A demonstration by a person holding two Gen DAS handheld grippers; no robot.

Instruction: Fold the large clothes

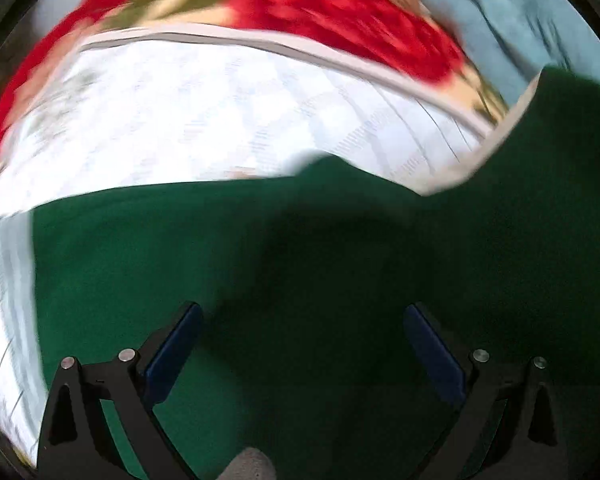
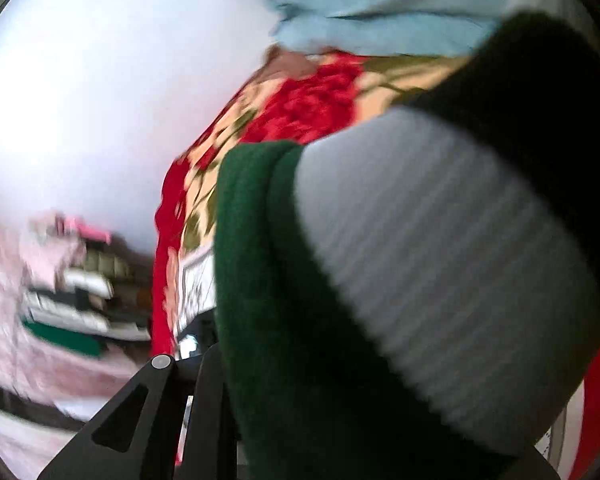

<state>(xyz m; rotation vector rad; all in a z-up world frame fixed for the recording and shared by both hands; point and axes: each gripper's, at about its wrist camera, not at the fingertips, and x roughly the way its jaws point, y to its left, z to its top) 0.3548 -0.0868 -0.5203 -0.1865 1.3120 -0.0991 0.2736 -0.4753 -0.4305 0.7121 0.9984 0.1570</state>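
The folding is looking barely begun, judging from how the cloth is lying: the green garment (image 1: 300, 260) is spreading out flat and broad over the white bedsheet (image 1: 180, 120) in the left wrist view, with no crease or doubled layer showing across its body, and its upper right part is running up into shadow toward the flowered blanket (image 1: 340, 12). The left gripper (image 1: 302, 344) is hanging above that flat part with its blue pads (image 1: 172, 352) standing wide apart and nothing between them, so this hand is gripping nothing. The right gripper (image 2: 236, 400) is clamping down on an end of the same garment: in the right wrist view the green cloth and its ribbed grey band (image 2: 440, 280) (a cuff or hem, I cannot tell which) are filling the space just ahead of the fingers and draping up off the bed. That suggests one edge or sleeve is being carried for a first fold, while nearly everything is remaining to do: laying that end over the body, bringing the other side in, doubling the length and smoothing. A light blue cloth (image 2: 380, 12) is lying beyond the blanket, apart from the work
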